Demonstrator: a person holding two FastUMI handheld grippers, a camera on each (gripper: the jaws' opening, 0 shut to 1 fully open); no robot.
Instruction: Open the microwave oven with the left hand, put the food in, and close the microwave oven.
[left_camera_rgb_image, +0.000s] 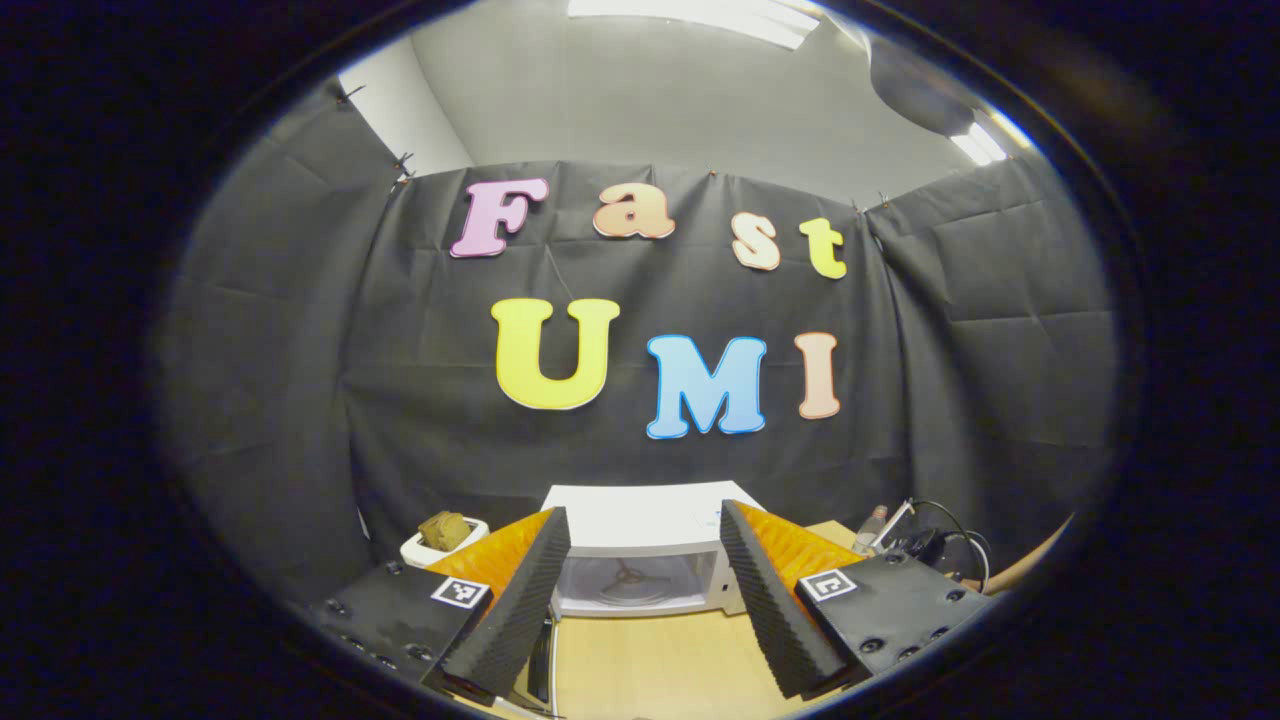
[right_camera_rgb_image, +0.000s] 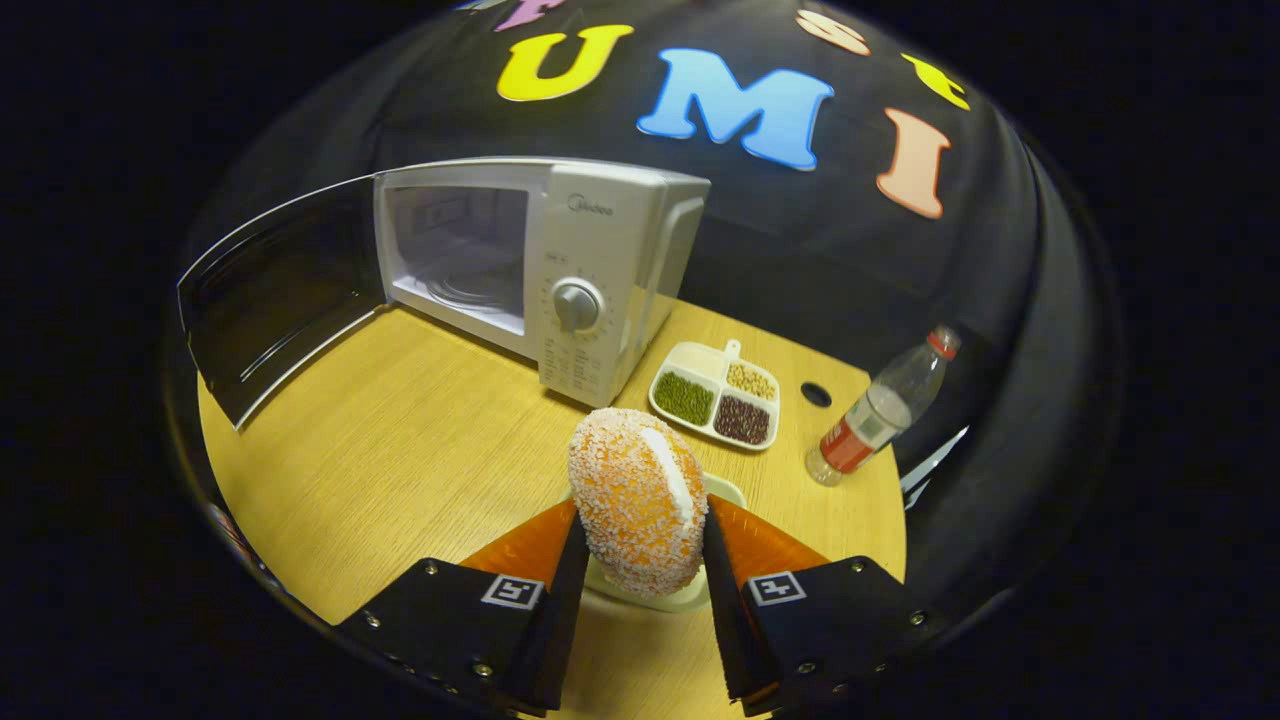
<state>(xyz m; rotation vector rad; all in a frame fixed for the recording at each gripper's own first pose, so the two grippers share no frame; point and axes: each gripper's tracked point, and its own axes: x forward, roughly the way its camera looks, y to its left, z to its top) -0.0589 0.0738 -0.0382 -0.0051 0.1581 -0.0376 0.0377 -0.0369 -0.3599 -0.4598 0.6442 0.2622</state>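
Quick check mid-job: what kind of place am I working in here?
Probably a staged recording booth, not a real kitchen: black cloth wall all around, one wooden table carrying an open microwave, a bean tray and a bottle.

microwave (right_camera_rgb_image: 560, 280) stands at the back of the table (right_camera_rgb_image: 400, 450), its door (right_camera_rgb_image: 265, 290) swung out to the left; tray (right_camera_rgb_image: 715, 393) just right of it; bottle (right_camera_rgb_image: 880, 410) farther right; bun (right_camera_rgb_image: 638, 500) in front, over a dish (right_camera_rgb_image: 690, 597).
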